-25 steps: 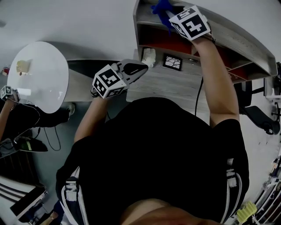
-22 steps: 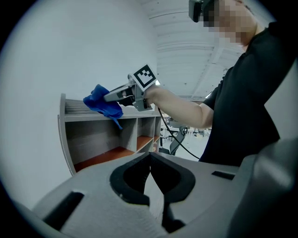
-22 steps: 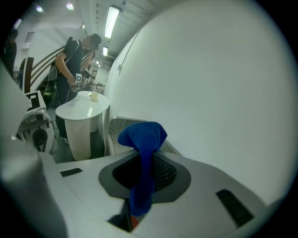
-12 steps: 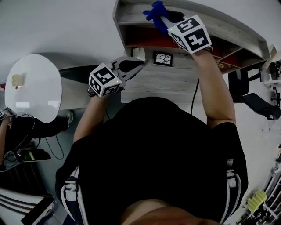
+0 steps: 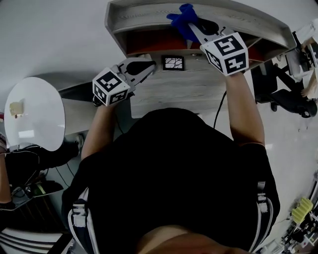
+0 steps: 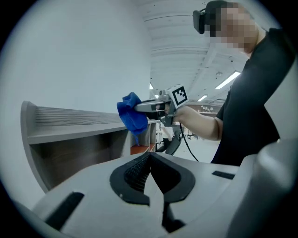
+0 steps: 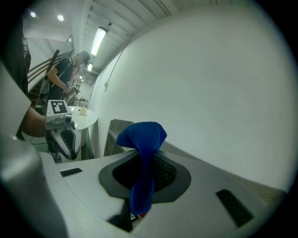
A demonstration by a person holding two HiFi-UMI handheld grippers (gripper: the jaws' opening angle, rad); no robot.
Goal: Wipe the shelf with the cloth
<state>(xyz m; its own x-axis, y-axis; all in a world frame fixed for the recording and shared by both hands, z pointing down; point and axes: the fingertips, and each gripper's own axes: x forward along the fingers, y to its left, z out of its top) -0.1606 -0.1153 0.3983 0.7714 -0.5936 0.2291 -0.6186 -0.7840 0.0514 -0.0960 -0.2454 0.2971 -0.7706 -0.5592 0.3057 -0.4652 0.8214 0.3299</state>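
1. The right gripper (image 7: 145, 173) has its 2 jaws clamped on the blue cloth (image 7: 141, 135). One bunched end stands up above the jaws and a narrower strip hangs down between them.
2. The left gripper (image 6: 150, 159) has its jaws pressed together with nothing between them.
3. In the head view the right gripper (image 5: 198, 29) is raised at the upper board of the shelf (image 5: 144, 14). The cloth (image 5: 182, 20) lies over that grey board, toward its right half.
4. From the left gripper view the cloth (image 6: 132, 116) shows at the front edge of the shelf's (image 6: 70, 124) top board, its lower tip hanging below the edge. Whether it presses on the wood cannot be told.
5. The left gripper (image 5: 145, 65) sits lower and to the left, just in front of the shelf's open compartment and well apart from the cloth. Its marker cube (image 5: 110, 86) faces the camera.
6. The inside of the shelf is red-orange. A small framed picture (image 5: 173, 62) stands at its foot on the grey desk (image 5: 184, 92).
7. A white round table (image 5: 37, 116) stands to the left of the desk.
8. The person's black shirt (image 5: 169, 173) fills the lower part of the head view.
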